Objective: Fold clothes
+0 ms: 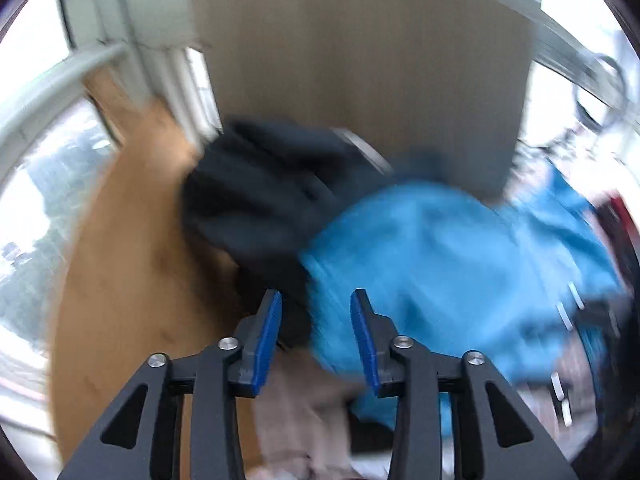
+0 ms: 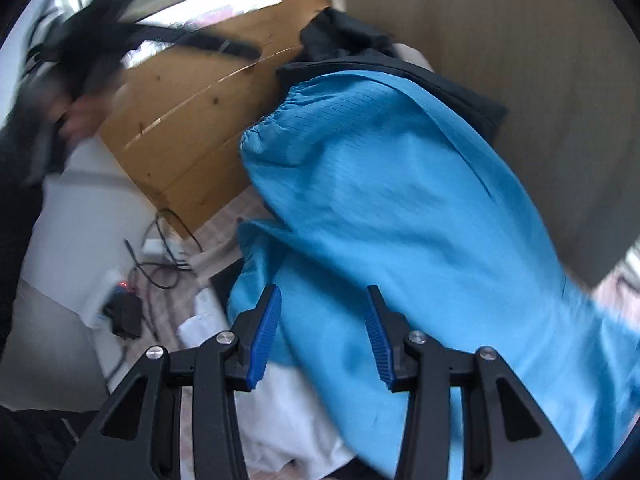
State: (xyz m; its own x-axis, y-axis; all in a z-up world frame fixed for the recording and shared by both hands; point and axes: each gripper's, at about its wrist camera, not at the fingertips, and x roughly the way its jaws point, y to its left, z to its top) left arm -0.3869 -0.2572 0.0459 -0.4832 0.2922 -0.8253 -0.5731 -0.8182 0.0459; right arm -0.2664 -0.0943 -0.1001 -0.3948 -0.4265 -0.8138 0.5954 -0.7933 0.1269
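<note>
A bright blue garment [image 2: 384, 216] with an elastic cuff lies draped over a pile of clothes. A black garment [image 2: 348, 40] lies behind it. My right gripper [image 2: 322, 308] hovers open just above the blue cloth, nothing between its blue pads. In the left wrist view the same blue garment [image 1: 448, 264] fills the right half and the black garment [image 1: 264, 196] bunches to its left, both blurred by motion. My left gripper [image 1: 316, 312] is open over the edge where black and blue meet. A beige cloth [image 1: 304, 408] lies below it.
A wooden board [image 2: 192, 120] leans at the left and a grey-brown panel [image 2: 500, 40] stands behind the pile. Cables and a power strip [image 2: 120, 304] lie on the floor at left. White cloth [image 2: 288, 420] sits under the blue garment. A person's hand [image 2: 76, 116] holds the other gripper, blurred.
</note>
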